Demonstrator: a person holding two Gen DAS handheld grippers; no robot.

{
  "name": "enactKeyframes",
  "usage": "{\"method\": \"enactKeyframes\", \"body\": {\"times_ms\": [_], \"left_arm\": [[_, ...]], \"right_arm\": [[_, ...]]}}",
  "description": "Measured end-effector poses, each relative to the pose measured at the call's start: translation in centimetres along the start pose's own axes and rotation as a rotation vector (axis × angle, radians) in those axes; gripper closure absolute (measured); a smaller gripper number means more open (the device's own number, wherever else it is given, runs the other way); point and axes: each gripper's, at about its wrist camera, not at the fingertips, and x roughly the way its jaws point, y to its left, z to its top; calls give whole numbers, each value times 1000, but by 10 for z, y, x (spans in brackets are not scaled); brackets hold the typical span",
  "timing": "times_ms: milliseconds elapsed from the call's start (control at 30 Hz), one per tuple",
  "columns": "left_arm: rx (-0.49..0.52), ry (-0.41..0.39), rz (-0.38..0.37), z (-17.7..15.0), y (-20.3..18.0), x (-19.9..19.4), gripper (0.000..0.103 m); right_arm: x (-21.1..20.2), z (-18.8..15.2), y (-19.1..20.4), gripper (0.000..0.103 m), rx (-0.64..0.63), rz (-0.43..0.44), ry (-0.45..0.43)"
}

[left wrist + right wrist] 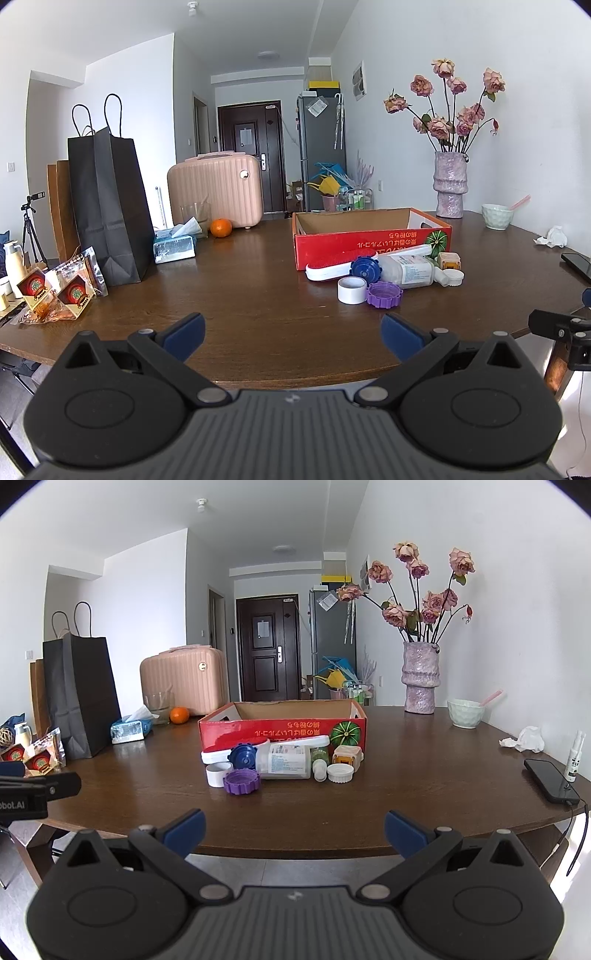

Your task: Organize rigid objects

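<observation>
A red cardboard box stands open-topped on the brown table. In front of it lies a cluster: a red and white lint brush, a blue cap, a white tape roll, a purple cap, a clear bottle on its side, a white lid and a small orange-and-cream box. My left gripper and right gripper are open and empty at the table's near edge.
A black paper bag, tissue pack, orange and snack packets stand at left. A vase of roses, bowl, phone and spray bottle are at right.
</observation>
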Motion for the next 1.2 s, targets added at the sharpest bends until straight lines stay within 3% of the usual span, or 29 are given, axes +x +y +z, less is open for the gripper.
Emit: {"method": "enactKeyframes", "body": {"times_ms": [200,400,600,733,833,933,1033,1100,1200], "left_arm": [[-4,9,-19,5,0,7,0],[-13,40,-38,11,0,43,0],[44,-3,-46,18,-5,80,0],[-26,27,-96,24,-3,107,0],[-27,48,-106,28,-5,129,0],[64,67,-87,27,-12,153,0],[52,118,-72,26,-4,173,0],[22,155,-58,24,6,184,0],[0,196,-44,21,18,196,0]], "right_arm": [[5,3,-3,0,-5,-17,-8],[29,7,-14,0,-21,-41,-5],[68,17,-28,0,-19,-43,21],[98,28,-32,0,-26,-20,23],[121,33,-33,0,-37,41,2],[145,40,-23,0,-79,157,79],[171,46,-10,2,-108,221,116],[189,48,2,16,-134,273,142],[222,49,30,29,-195,346,216]]}}
